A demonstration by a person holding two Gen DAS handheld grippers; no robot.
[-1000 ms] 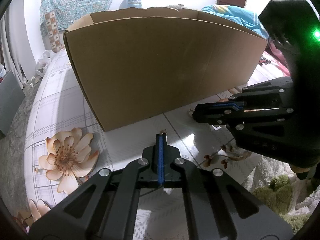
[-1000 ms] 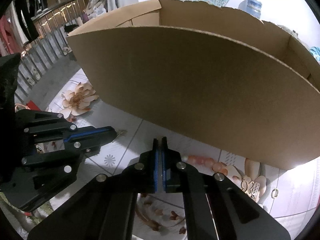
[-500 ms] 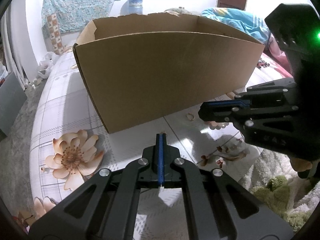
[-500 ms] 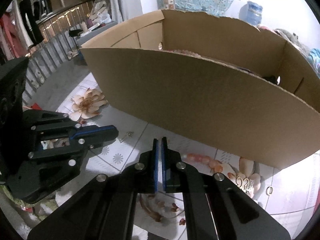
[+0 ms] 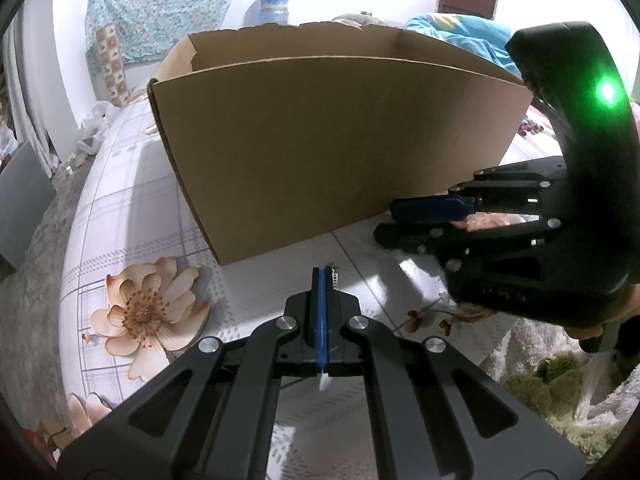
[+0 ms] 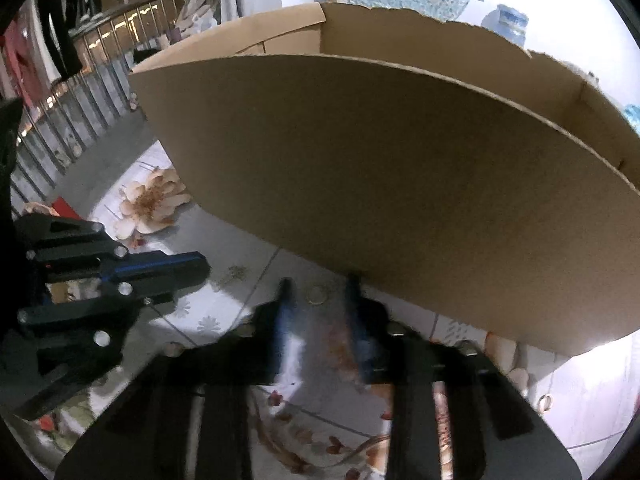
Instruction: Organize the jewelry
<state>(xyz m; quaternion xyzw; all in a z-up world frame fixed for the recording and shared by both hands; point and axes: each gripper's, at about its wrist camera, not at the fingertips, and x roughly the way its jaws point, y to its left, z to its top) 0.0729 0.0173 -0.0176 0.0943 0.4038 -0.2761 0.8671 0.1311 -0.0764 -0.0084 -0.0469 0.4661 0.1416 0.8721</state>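
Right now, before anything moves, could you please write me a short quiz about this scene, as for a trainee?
1. True or false: the left gripper is shut.
2. What stands open-topped behind both grippers? A) a basket B) a cardboard box C) a tray
3. Fill in: the jaws of the right gripper are ____.

Key: 1 true. 2 B. 3 open; they have just been opening, and a small round piece lies between them, not gripped.
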